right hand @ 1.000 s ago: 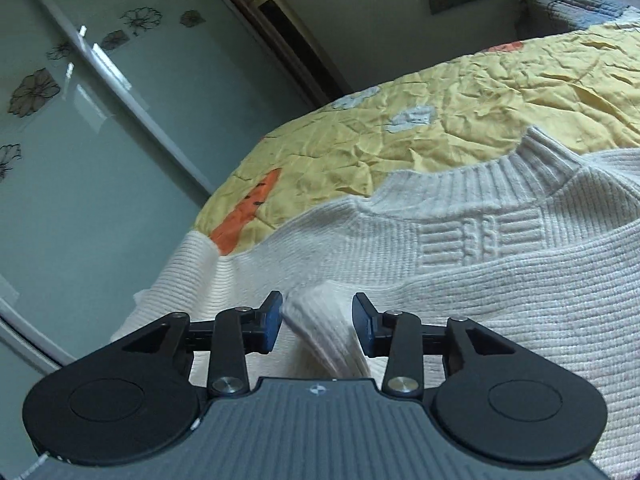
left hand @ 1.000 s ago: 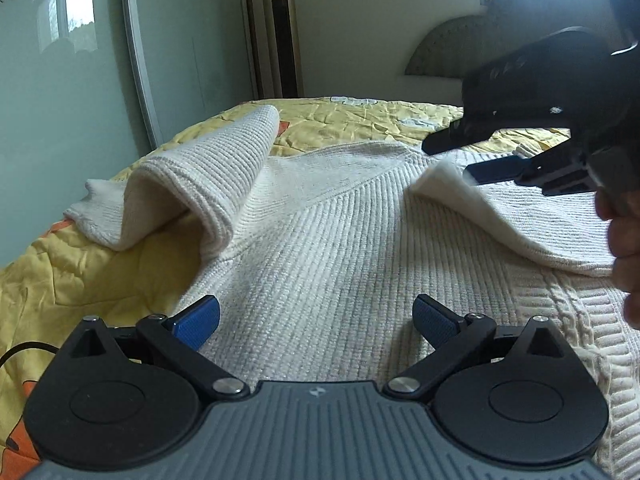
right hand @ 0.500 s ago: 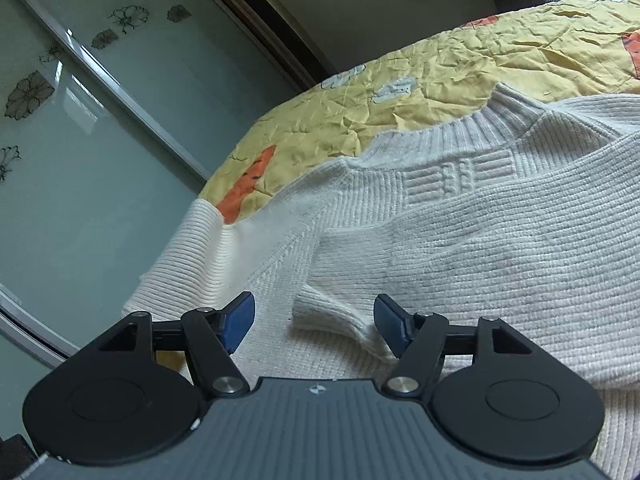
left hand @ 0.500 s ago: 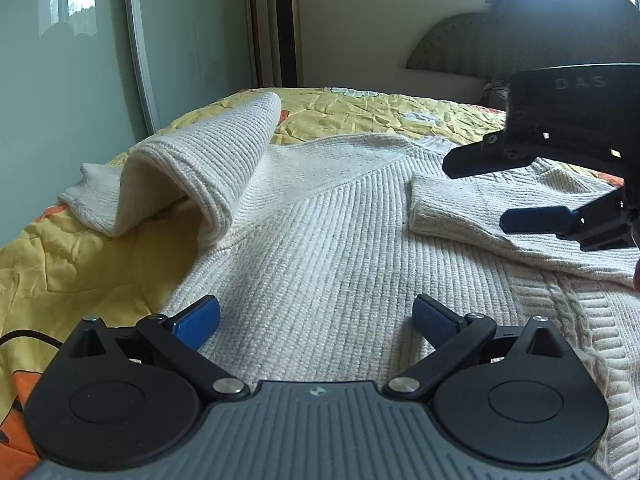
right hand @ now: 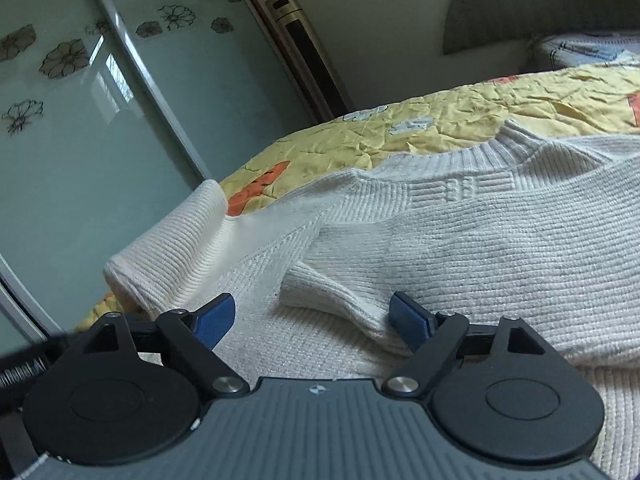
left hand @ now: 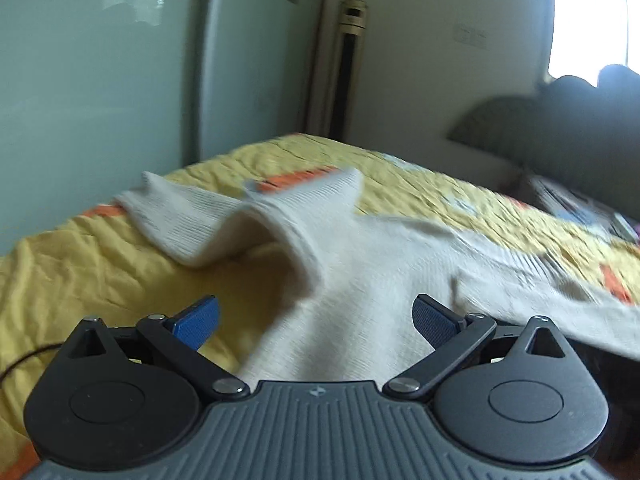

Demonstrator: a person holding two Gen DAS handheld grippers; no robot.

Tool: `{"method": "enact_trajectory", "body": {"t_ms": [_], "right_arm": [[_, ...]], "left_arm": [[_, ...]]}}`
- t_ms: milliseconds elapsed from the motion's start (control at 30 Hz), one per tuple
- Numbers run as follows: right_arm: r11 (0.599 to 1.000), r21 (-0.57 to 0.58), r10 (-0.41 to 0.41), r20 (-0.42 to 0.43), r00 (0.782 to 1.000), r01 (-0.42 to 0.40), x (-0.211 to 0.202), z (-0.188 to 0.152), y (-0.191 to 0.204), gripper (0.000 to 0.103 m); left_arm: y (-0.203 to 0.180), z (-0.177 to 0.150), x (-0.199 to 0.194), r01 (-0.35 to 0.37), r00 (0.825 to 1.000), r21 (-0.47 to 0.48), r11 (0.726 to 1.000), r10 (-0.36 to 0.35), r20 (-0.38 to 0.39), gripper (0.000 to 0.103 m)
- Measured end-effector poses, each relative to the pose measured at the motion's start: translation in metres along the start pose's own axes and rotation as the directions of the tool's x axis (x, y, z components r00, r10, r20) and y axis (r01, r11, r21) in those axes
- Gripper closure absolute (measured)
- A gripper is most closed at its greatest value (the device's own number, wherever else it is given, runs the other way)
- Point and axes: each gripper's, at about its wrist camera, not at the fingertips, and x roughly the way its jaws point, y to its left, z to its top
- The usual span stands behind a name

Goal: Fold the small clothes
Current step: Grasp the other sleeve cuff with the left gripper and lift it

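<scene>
A cream ribbed knit sweater (right hand: pixel 460 240) lies flat on the bed. One sleeve is folded across its body, its cuff (right hand: pixel 316 292) just ahead of my right gripper (right hand: pixel 312 320), which is open and empty. The other sleeve (left hand: pixel 248 224) stands up in a loose arch at the bed's left side; it also shows in the right wrist view (right hand: pixel 176 248). My left gripper (left hand: pixel 316 318) is open and empty, low over the sweater's body (left hand: pixel 360 300). The left wrist view is blurred.
The bed has a yellow quilt (left hand: pixel 92 272) with orange patches. Glass sliding doors (right hand: pixel 100 120) stand close along the bed's left edge. A tall floor unit (left hand: pixel 348 68) stands in the corner. A grey headboard (left hand: pixel 560 128) and a pillow (right hand: pixel 584 48) lie at the far end.
My right gripper has let go of the folded sleeve, opened wide and drawn back. My left gripper has swung left toward the arched sleeve. The right gripper has left the left wrist view.
</scene>
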Motion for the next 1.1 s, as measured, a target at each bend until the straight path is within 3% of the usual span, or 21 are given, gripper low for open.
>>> {"method": "enact_trajectory", "body": {"t_ms": [133,200,300,367,433,500,567,667,733,833,933,967,1033,1067,1100], "right_arm": [[0.997,-0.078,-0.008,-0.018,1.0,0.006,0.003,-0.001,0.011,0.0],[0.997,-0.083,-0.006,-0.017,1.0,0.005,0.003,-0.002,0.012,0.0],[0.999,-0.048,0.021,-0.007,1.0,-0.022,0.001,-0.002,0.007,0.0],[0.999,-0.017,0.044,0.002,0.999,-0.044,-0.001,-0.002,0.002,0.0],[0.998,0.004,0.06,0.01,0.998,-0.06,-0.002,-0.002,-0.002,0.0],[0.998,0.014,0.066,0.015,0.998,-0.067,-0.002,-0.002,-0.003,0.0],[0.998,0.013,0.066,0.015,0.998,-0.066,-0.002,-0.002,-0.002,0.0],[0.998,0.012,0.064,0.015,0.998,-0.064,-0.002,-0.002,-0.002,0.0],[0.998,0.011,0.063,0.015,0.998,-0.063,-0.002,-0.001,-0.002,0.0],[0.998,0.012,0.064,0.017,0.998,-0.064,-0.002,-0.001,-0.002,0.0],[0.997,0.018,0.069,0.022,0.997,-0.069,-0.002,-0.001,-0.003,0.0],[0.997,0.021,0.071,0.024,0.997,-0.072,-0.003,-0.002,-0.004,0.0],[0.997,0.029,0.078,0.028,0.997,-0.078,-0.003,-0.002,-0.005,0.0],[0.996,0.032,0.08,0.029,0.996,-0.081,-0.003,-0.002,-0.005,0.0],[0.996,0.035,0.082,0.031,0.996,-0.083,-0.003,-0.002,-0.005,0.0]], "left_arm": [[0.068,0.032,0.026,-0.01,0.993,-0.172,0.985,-0.01,-0.114,0.0],[0.11,0.043,0.043,-0.013,0.985,-0.304,0.953,-0.039,-0.167,0.0],[0.168,0.048,0.067,0.061,0.968,-0.504,0.861,-0.175,-0.182,0.0],[0.193,0.045,0.087,0.111,0.944,-0.609,0.785,-0.274,-0.181,0.0],[0.209,0.043,0.099,0.181,0.926,-0.684,0.707,-0.357,-0.124,0.0],[0.217,0.042,0.109,0.215,0.91,-0.734,0.645,-0.405,-0.088,0.0],[0.222,0.044,0.116,0.244,0.907,-0.763,0.599,-0.42,-0.04,0.0],[0.225,0.049,0.135,0.291,0.881,-0.794,0.535,-0.473,0.005,0.001],[0.225,0.054,0.149,0.313,0.868,-0.805,0.504,-0.495,0.028,0.001],[0.225,0.063,0.164,0.329,0.867,-0.815,0.478,-0.496,0.059,0.001],[0.225,0.066,0.172,0.311,0.878,-0.829,0.465,-0.475,0.063,0.006],[0.225,0.067,0.173,0.3,0.884,-0.833,0.465,-0.464,0.058,0.013],[0.224,0.067,0.177,0.276,0.89,-0.83,0.485,-0.455,0.03,0.047],[0.23,0.065,0.18,0.247,0.891,-0.83,0.501,-0.454,-0.008,0.074],[0.232,0.063,0.184,0.216,0.893,-0.836,0.505,-0.449,-0.041,0.084]]}}
